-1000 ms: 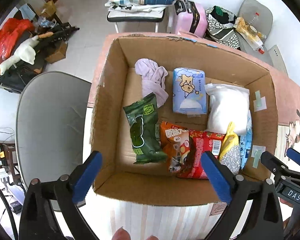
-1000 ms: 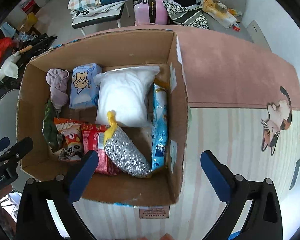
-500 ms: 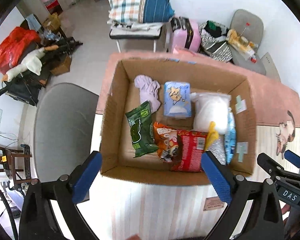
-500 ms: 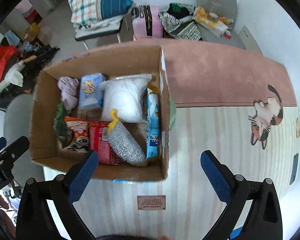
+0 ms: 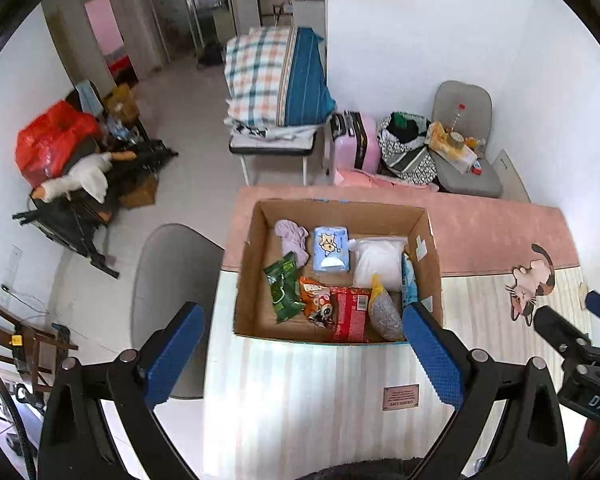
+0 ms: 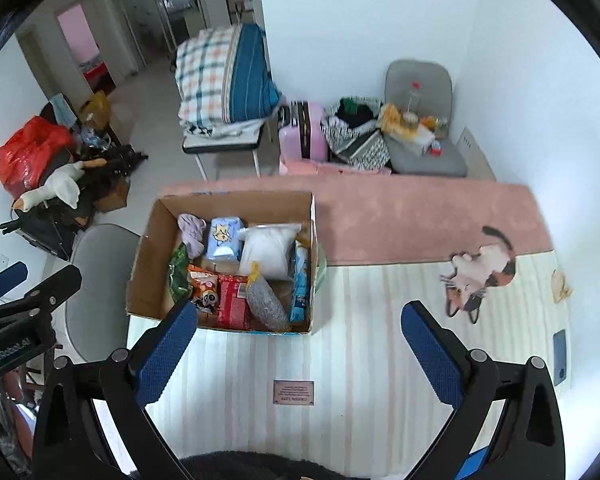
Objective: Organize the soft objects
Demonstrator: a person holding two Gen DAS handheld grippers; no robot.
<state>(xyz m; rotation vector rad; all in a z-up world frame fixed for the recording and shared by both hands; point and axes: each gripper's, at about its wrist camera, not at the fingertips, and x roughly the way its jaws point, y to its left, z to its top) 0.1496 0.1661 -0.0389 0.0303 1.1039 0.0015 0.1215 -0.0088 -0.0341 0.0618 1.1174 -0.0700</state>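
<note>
- The left gripper (image 5: 300, 354) is hovering high above the bench (image 5: 308, 392) with its jaws spread wide and nothing between them.
- The right gripper (image 6: 298, 350) is hovering likewise, jaws wide and empty.
- The cardboard box (image 5: 256, 240) is sitting at centre frame in the left wrist view, and left of centre in the right wrist view.
- Inside it, the soft items are lying packed together: a lilac cloth (image 5: 292, 236) at the upper left of the box, a blue tissue pack (image 5: 331, 250) beside it, a white pouch (image 5: 376, 260) at the upper right, a green packet (image 5: 283, 294), an orange snack bag (image 5: 317, 306), a red snack bag (image 5: 350, 312) and a silver scourer (image 5: 385, 312) along the lower edge.
- The step in hand is judged to be choosing and approaching the next item.
- To do it well, be lowering one gripper straight down over a single item, aligning the jaws across its narrow side and clear of the box wall.
- Be closing gently: these items are likely to compress and slip, and neighbours touching the target may be dragged along.
</note>
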